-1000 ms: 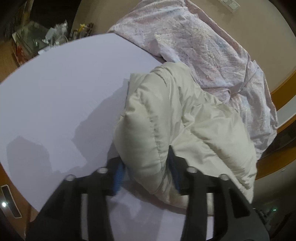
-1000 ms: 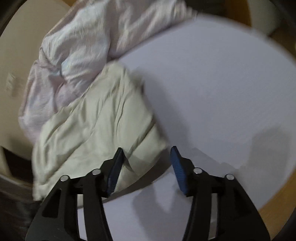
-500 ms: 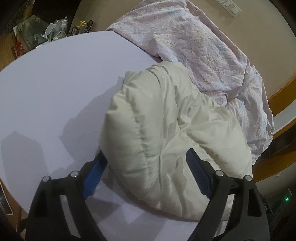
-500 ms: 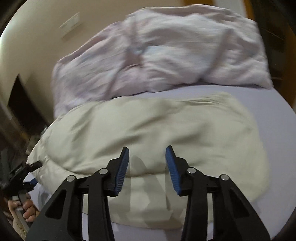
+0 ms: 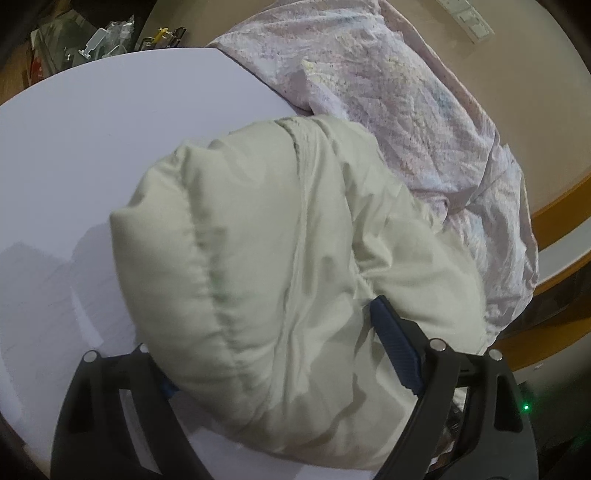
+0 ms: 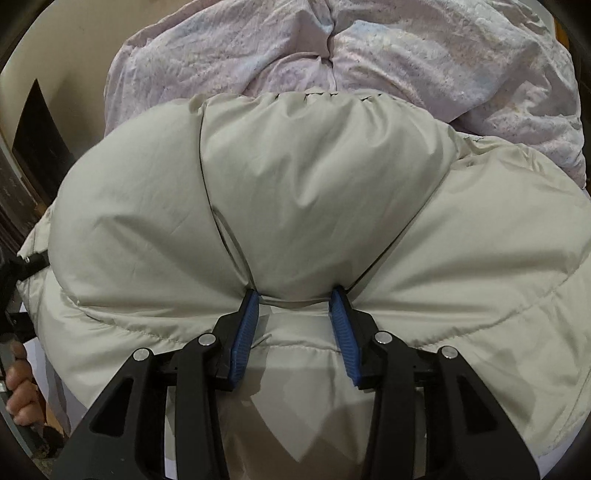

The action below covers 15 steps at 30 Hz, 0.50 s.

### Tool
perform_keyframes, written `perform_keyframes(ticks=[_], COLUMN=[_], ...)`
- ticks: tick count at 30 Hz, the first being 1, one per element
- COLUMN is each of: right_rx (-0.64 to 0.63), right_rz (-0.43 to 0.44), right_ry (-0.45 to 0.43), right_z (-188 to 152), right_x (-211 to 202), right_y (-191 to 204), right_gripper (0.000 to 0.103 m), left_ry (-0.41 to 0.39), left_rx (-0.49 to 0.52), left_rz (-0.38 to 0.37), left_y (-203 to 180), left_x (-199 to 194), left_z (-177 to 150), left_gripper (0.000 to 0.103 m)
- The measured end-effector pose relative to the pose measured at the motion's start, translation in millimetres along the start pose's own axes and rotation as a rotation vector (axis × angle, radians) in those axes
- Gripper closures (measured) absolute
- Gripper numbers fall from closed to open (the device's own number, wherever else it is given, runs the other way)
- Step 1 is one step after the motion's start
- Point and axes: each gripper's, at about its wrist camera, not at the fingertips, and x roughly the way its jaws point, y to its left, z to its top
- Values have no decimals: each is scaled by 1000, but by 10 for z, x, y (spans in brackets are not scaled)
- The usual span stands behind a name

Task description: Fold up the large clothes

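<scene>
A cream puffy down jacket (image 5: 280, 258) lies bunched on the white round table (image 5: 92, 122). My left gripper (image 5: 266, 343) is open wide, its jaws straddling a thick fold of the jacket; the left finger is partly hidden under the fabric. In the right wrist view the jacket (image 6: 314, 177) fills the frame. My right gripper (image 6: 295, 299) is open, its blue fingertips (image 6: 247, 314) pressed into a bulge of the jacket that sits between them.
A crumpled pink floral duvet (image 5: 406, 92) lies behind the jacket, also in the right wrist view (image 6: 369, 48). Cluttered small items (image 5: 107, 33) sit beyond the table's far edge. A wooden rim (image 5: 554, 214) curves at right. The person's hand (image 6: 18, 391) holds the other gripper at left.
My left gripper opened wide, letting go of the jacket fold, and moved forward over it. My right gripper swung round from the table side and pushed into the jacket.
</scene>
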Motion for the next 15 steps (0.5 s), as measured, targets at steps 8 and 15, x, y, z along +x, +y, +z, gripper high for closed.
perform_keyframes(ticks=[8, 15], right_rx=[-2, -5], right_rz=[-6, 3], right_ry=[-27, -45], right_z=[-12, -26], right_x=[-2, -2], right_y=[19, -2], right_gripper=[59, 59], left_ry=[-31, -65], left_rx=[25, 86], left_rz=[-72, -160], left_y=[-91, -362], left_x=[-87, -251], left_z=[161, 207], left_gripper=[70, 78])
